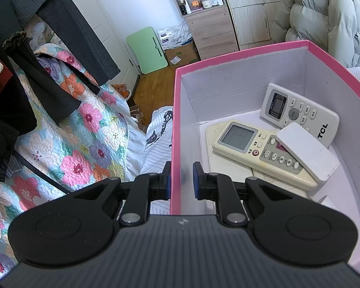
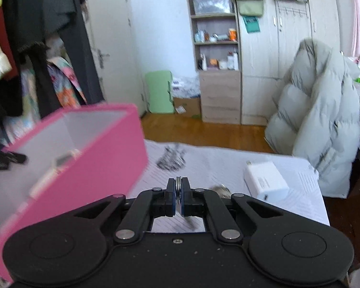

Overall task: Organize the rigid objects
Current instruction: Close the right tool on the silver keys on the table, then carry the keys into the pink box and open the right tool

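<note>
While the left hand-held gripper (image 1: 182, 180) pinches the near side wall of the pink box (image 1: 177, 110), one finger sits inside the box and one outside. Three remotes lie in the box: a TCL remote (image 1: 302, 115) against the far wall, a yellowish remote (image 1: 249, 148) in the middle, and a plain white one (image 1: 307, 151) on top of it. The right hand-held gripper (image 2: 179, 189) is clenched on a thin metal ring (image 2: 178, 187) above the bed (image 2: 216, 165). A white charger (image 2: 266, 180) lies just right of it, near the bed's edge. The box stands close on the left.
</note>
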Demonstrator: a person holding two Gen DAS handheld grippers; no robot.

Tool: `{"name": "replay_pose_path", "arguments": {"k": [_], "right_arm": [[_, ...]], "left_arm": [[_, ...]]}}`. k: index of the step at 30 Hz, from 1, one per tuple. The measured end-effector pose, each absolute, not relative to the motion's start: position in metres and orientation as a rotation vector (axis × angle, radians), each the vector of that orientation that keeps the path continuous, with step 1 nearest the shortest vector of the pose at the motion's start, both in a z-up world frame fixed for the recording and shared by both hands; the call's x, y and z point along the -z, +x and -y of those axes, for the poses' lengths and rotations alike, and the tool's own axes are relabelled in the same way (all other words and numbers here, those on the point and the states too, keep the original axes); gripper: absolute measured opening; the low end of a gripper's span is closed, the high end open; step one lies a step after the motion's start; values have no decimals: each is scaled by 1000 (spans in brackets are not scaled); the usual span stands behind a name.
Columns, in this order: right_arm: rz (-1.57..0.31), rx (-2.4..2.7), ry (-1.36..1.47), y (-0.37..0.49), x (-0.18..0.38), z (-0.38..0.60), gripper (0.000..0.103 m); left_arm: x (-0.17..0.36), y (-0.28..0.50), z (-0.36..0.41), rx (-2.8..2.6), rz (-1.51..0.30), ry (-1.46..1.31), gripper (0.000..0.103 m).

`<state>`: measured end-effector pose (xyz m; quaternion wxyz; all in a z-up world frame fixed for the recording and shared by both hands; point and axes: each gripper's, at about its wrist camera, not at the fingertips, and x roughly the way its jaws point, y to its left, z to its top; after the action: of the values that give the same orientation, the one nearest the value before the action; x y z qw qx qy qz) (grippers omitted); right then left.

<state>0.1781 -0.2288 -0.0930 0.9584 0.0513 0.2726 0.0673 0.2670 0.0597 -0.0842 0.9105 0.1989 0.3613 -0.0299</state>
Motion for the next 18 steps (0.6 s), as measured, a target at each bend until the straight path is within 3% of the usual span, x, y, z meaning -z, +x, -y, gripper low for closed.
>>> {"name": "replay_pose_path", "arguments": {"k": [11, 18], "right_arm": [[-483, -471, 164, 160, 15, 184, 5], [-663, -580, 268, 190, 11, 139, 5]], "left_arm": [[83, 266, -61, 62, -743, 401, 14], [84, 266, -61, 56, -743, 417, 14]]}}
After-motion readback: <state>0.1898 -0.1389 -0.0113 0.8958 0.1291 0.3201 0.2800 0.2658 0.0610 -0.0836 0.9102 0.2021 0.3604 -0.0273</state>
